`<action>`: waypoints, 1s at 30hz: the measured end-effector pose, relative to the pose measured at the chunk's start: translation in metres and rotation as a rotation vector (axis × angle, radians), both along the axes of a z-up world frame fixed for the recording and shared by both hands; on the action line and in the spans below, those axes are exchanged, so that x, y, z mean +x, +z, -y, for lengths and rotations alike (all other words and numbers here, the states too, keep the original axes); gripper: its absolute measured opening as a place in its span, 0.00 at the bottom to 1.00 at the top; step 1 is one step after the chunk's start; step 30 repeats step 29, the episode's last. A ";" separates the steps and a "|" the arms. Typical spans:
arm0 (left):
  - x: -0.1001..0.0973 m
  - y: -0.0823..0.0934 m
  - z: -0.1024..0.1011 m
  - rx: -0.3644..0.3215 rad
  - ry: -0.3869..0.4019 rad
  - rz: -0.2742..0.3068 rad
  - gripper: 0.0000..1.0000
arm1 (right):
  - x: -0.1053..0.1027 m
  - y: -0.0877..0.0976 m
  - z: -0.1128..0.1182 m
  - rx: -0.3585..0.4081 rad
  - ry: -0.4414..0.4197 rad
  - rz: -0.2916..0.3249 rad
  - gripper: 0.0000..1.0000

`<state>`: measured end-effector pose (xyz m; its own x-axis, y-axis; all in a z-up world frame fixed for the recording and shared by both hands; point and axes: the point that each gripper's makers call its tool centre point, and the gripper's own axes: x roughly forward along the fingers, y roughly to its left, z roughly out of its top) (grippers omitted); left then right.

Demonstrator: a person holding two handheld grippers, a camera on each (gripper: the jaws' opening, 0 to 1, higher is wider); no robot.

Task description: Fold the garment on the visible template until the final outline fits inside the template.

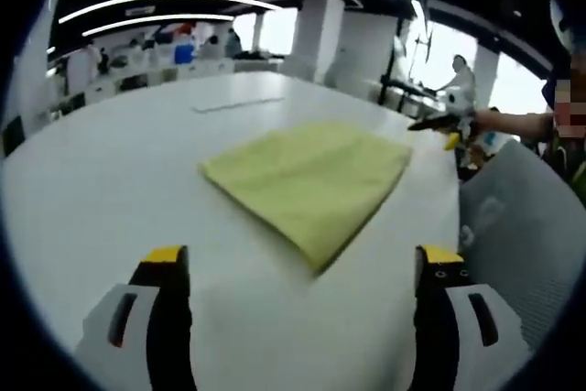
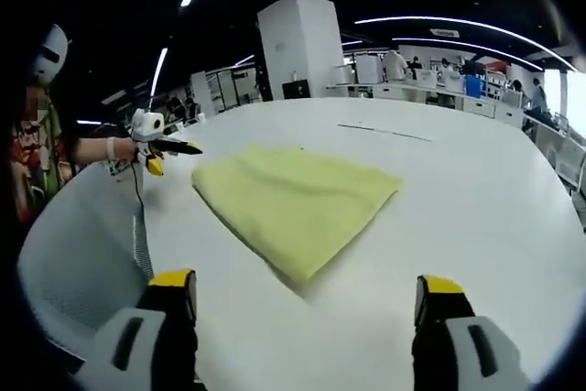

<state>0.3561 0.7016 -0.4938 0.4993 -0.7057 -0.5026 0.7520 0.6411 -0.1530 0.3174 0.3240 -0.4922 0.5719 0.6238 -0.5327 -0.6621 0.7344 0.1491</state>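
A yellow-green garment (image 1: 307, 180) lies folded into a flat four-sided shape on the white table (image 1: 119, 180), one corner pointing toward me. My left gripper (image 1: 302, 259) is open just short of that corner, nothing between its jaws. The right gripper (image 1: 445, 125) shows small at the table's right edge, held in a person's hand. In the right gripper view the same garment (image 2: 293, 199) lies ahead, and my right gripper (image 2: 307, 283) is open and empty near its closest corner. The left gripper (image 2: 156, 148) appears at the left, beyond the table's edge.
A thin grey line (image 1: 238, 104) marks the table beyond the garment, also seen as a line (image 2: 385, 132) in the right gripper view. A grey mesh chair back (image 1: 522, 226) stands against the table edge. Office desks and people are far behind.
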 end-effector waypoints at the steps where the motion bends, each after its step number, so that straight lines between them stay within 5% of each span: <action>1: 0.000 0.000 -0.001 0.003 0.004 -0.005 0.99 | -0.001 0.001 -0.001 0.009 -0.001 0.001 1.00; 16: 0.001 0.022 -0.005 -0.060 0.134 0.008 0.99 | 0.005 0.006 -0.015 0.084 0.014 0.020 0.99; 24: 0.009 0.058 -0.005 -0.140 0.216 0.074 0.99 | 0.005 0.030 -0.031 0.195 -0.028 0.081 0.99; 26: 0.011 0.069 -0.004 -0.179 0.237 0.094 0.99 | 0.003 0.048 -0.038 0.218 -0.042 0.115 0.99; 29: 0.007 0.098 0.002 -0.269 0.287 0.125 0.99 | -0.001 0.100 -0.054 0.306 -0.033 0.234 0.99; 30: 0.007 0.098 0.002 -0.269 0.287 0.125 0.99 | -0.001 0.100 -0.054 0.306 -0.033 0.234 0.99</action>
